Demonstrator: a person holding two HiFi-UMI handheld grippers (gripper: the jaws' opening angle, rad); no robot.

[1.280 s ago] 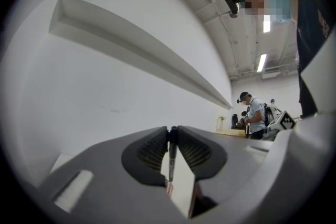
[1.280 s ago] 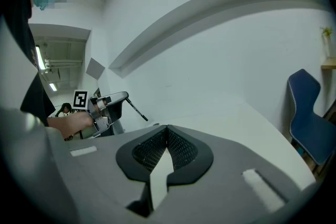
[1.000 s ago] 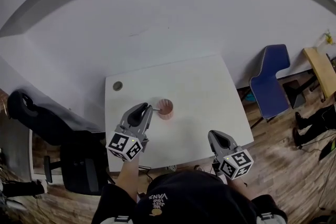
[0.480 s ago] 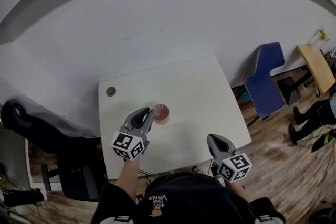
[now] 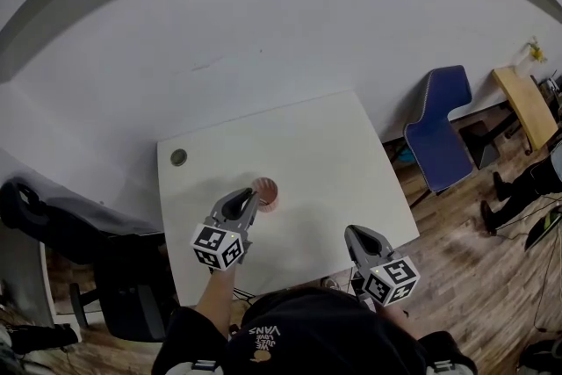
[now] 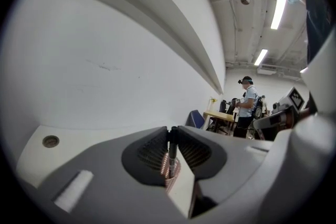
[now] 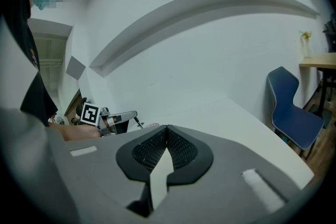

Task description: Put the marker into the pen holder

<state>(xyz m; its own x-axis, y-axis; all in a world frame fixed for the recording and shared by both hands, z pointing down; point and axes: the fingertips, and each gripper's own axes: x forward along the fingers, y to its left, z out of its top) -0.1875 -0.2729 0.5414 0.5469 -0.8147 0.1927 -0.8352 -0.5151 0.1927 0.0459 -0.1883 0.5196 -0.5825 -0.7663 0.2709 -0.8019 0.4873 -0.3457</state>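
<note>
L gripper jaws pinched thin dark marker, long axis down, tip at pink mesh pen holder mouth, mid white worktop. R gripper jaws pressed together, empty, by front edge.

The desk lies bare across its far half and its whole right side, open room for a claw to pass. Only the pen holder stands up from it, left of the middle, and the left claw hangs right over that, clamped on the marker. The right claw, jaws together, hovers at the near right edge, well apart. Off the desk, a blue chair blocks the right and a black office chair the left; the wall closes the far side.
</note>
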